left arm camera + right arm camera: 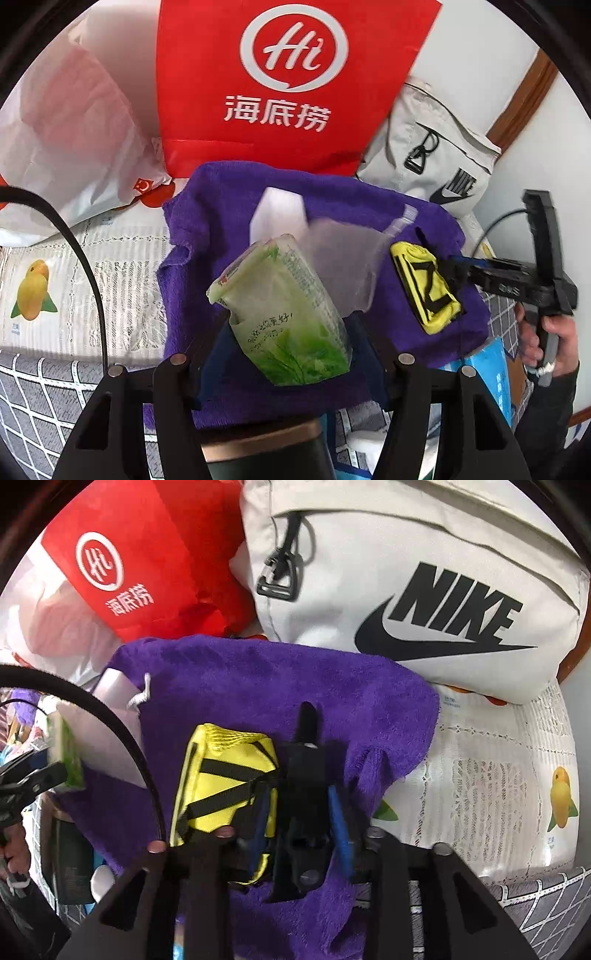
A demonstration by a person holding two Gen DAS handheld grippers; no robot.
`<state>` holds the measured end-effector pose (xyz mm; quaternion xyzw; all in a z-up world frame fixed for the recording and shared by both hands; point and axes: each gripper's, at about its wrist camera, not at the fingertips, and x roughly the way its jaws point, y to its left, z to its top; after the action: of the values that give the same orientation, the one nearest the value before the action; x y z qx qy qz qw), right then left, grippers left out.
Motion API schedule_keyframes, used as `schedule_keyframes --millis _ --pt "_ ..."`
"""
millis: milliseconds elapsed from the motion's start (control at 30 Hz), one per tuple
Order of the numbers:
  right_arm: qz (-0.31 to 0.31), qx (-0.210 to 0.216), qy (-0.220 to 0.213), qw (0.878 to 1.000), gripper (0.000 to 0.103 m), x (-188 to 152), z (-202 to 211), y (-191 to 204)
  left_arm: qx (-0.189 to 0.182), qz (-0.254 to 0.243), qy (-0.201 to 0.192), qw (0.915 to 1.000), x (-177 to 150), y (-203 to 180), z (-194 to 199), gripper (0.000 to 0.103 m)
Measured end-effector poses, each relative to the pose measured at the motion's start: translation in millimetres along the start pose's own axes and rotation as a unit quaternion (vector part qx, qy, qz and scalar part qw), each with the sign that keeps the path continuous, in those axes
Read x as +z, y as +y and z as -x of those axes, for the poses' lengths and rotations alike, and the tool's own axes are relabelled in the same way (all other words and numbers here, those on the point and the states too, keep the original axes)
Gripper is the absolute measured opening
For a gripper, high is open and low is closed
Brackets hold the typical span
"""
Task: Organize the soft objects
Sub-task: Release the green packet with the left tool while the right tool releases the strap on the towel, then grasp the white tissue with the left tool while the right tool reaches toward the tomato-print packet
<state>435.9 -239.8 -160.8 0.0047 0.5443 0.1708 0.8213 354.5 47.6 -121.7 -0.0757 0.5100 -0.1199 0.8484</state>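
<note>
From the left wrist camera, the left gripper (291, 332) was closed on a green tissue pack (284, 310), its crinkly plastic wrapper tilted up and leftward between the two dark fingers. Beneath it spread a plush purple towel (229, 206), rumpled at its left edge. A clear zip bag (347, 258) and a smooth white block (280, 210) lay on the towel just beyond the pack. To the right, the right gripper (448, 269) met a yellow pouch (424, 284) with black straps, resting on the towel. Behind stood a red bag (280, 74) with white lettering and a grey Nike bag (428, 155).

From the right wrist camera, the yellow pouch (225, 775), mesh-topped and soft, sat against the left finger of the right gripper (301, 775); whether the fingers actually pinched it could not be told. The purple towel (295, 679) looked thick and fuzzy. The tissue pack (68, 760) showed at far left in the left gripper (33, 775). A lace-patterned tablecloth (487, 775) lay right.
</note>
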Motion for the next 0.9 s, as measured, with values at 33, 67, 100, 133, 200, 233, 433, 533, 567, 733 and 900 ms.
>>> schedule_keyframes --millis 33,67,100,133,200,233,433,533,567,733,900 --pt "0.002 0.002 -0.004 1.000 0.040 -1 3 2 0.002 0.003 0.000 1.0000 1 1 -1 0.061" --pt "0.004 0.002 -0.007 1.000 0.040 -3 6 3 0.005 0.004 0.000 1.0000 2 2 -3 0.061" --pt "0.006 0.003 -0.010 1.000 0.040 -4 10 4 0.009 0.005 0.000 0.9999 4 3 -5 0.061" --pt "0.006 0.004 -0.013 1.000 0.041 -6 14 2 0.012 0.006 0.001 0.9999 4 4 -6 0.061" --pt "0.008 0.008 -0.018 1.000 0.043 -6 21 2 0.016 0.006 0.002 0.9999 5 5 -7 0.063" --pt "0.009 0.008 -0.021 1.000 0.045 -6 24 2 0.016 0.006 0.004 0.9998 6 6 -8 0.067" --pt "0.013 0.013 -0.032 0.999 0.046 -12 42 5 0.030 0.010 0.019 0.9993 6 5 -10 0.075" --pt "0.016 0.012 -0.038 0.999 0.046 -19 55 8 0.041 0.012 0.026 0.9987 4 5 -7 0.075" --pt "0.016 0.011 -0.040 0.999 0.046 -22 58 11 0.042 0.014 0.025 0.9987 3 5 -4 0.075" --pt "0.019 0.012 -0.057 0.998 0.046 -40 83 23 0.041 0.017 0.015 0.9989 -2 2 16 0.075" --pt "0.030 0.014 -0.079 0.996 0.047 -66 110 39 0.036 -0.011 -0.001 0.9993 -16 -18 43 0.075"
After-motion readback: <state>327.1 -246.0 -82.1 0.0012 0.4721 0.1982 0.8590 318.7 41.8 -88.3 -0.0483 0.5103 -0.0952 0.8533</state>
